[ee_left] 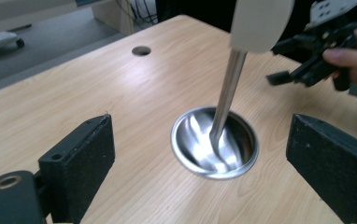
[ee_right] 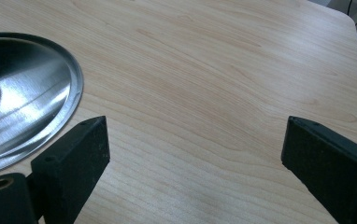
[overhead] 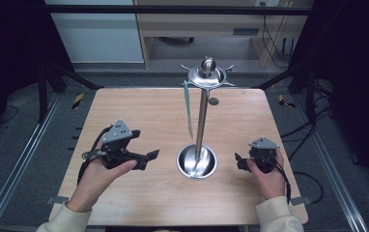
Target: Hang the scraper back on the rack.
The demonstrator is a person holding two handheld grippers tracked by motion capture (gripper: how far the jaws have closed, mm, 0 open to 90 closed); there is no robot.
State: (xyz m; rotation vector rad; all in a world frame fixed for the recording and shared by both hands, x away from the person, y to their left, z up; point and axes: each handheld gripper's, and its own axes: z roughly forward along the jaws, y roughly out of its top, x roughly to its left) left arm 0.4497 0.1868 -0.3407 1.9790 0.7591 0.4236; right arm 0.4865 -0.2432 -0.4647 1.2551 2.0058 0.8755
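A steel stand rises from the middle of the wooden table [overhead: 139, 111]. Its round dish base [overhead: 197, 162] carries a thin pole [overhead: 201, 121] topped by a crown of hooks [overhead: 206, 75]. A long pale green strip [overhead: 188, 108] hangs from one hook beside the pole. My left gripper [overhead: 149, 158] is held left of the base, open and empty, its jaws pointing at the dish [ee_left: 214, 142]. My right gripper [overhead: 239, 162] sits right of the base, also open and empty, low over bare wood with the dish rim [ee_right: 71, 100] at its left.
A small round hole [overhead: 213, 101] lies in the tabletop behind the stand. Black frame bars and cables surround the table, and a wooden cabinet [overhead: 202, 24] stands beyond the far edge. A pale blurred shape [ee_left: 260, 23] covers the top of the pole in the left gripper view.
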